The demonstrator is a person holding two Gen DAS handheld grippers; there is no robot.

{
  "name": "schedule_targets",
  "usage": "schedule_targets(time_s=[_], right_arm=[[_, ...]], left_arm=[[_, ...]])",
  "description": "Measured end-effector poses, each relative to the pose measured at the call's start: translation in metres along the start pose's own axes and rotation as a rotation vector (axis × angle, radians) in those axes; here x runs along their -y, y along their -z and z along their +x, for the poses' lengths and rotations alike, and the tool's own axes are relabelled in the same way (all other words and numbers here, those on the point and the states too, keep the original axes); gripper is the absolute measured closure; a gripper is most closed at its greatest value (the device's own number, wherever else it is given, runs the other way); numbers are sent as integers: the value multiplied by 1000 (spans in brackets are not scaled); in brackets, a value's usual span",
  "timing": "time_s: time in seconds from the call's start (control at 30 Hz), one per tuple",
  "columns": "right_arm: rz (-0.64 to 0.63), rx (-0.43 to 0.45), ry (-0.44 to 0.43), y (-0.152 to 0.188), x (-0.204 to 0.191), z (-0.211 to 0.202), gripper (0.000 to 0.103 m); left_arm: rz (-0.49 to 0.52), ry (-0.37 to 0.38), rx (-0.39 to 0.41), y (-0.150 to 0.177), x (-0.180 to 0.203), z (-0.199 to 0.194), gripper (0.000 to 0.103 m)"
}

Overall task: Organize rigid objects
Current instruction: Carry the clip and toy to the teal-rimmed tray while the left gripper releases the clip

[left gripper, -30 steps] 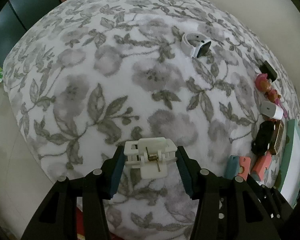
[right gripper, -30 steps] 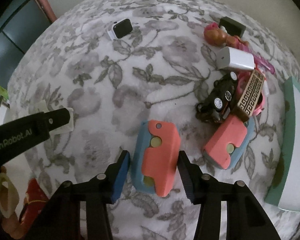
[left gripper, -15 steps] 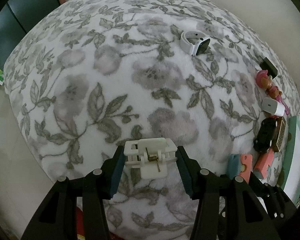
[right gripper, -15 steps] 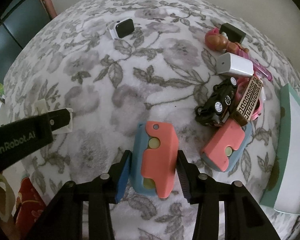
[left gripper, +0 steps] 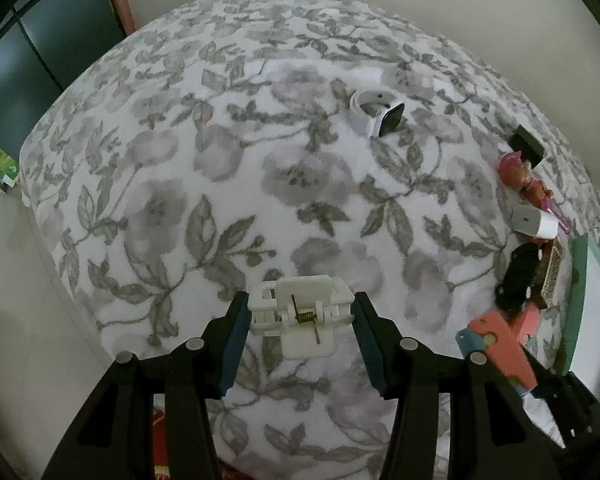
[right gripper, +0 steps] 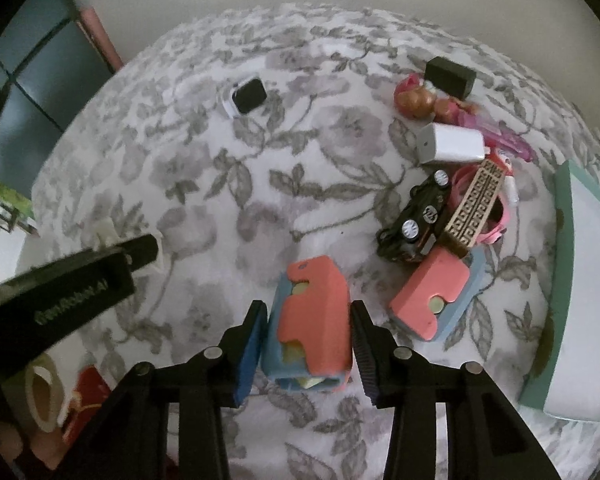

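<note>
My left gripper [left gripper: 299,322] is pinching one white plastic spring clip [left gripper: 300,314], metal coil spring visible, fingers pressed on both sides. My right gripper [right gripper: 309,330] is clamped on one coral-and-blue foam block with round yellow inserts [right gripper: 310,320], both pads against its sides, near centre of the right view. It looks raised off the grey floral fleece blanket [left gripper: 220,168], can't tell for sure.

Second matching coral-and-blue foam block [right gripper: 436,294] lies flat on the blanket, right of mine. So two foam blocks total.

Right-side cluster, one each:
- glossy black toy car [right gripper: 418,218], white wheel hubs, tipped on its side
- tan bar with black Greek-key pattern [right gripper: 476,208], leaning on the car
- white boxy plastic charger [right gripper: 450,144]
- small doll in pink [right gripper: 424,100]
- black matte rectangular block [right gripper: 450,72], far right
- teal-edged flat board with white face [right gripper: 584,292], right edge

Far centre: one smartwatch, white band, black square face [left gripper: 378,114], well apart from the rest.

Writing: white lettering on the left gripper's black body in the right view, blurred, unreadable. The car carries a round decal with digits, too small to read.
</note>
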State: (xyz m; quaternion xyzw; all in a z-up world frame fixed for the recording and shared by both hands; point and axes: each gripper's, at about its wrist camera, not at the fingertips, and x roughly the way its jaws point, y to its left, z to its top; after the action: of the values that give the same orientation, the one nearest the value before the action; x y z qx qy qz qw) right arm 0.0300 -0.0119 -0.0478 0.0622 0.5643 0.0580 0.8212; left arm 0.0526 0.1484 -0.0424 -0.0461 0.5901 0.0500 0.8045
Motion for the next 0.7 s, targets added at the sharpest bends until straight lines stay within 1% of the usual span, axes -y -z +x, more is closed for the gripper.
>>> schedule_targets(time_s=[0.17,0.4,0.5,0.6,0.7], right_arm=[[28,32,-26,-1,11,-17,62],[71,50,-39,-2,24,-20,62],[83,58,-50,-2,30,-25,62],[105,88,-69,-3,38,-35,62],[151,131,-69,-4,58,-48,62]], left_arm=[[26,-10,21,1,9,-6,50],[48,-26,31,4,16,-10,50],[61,-20,34,3,21,-14,50],[102,-18,56,-1,35,-25,50],[153,0,81,-12,62,-40,50]])
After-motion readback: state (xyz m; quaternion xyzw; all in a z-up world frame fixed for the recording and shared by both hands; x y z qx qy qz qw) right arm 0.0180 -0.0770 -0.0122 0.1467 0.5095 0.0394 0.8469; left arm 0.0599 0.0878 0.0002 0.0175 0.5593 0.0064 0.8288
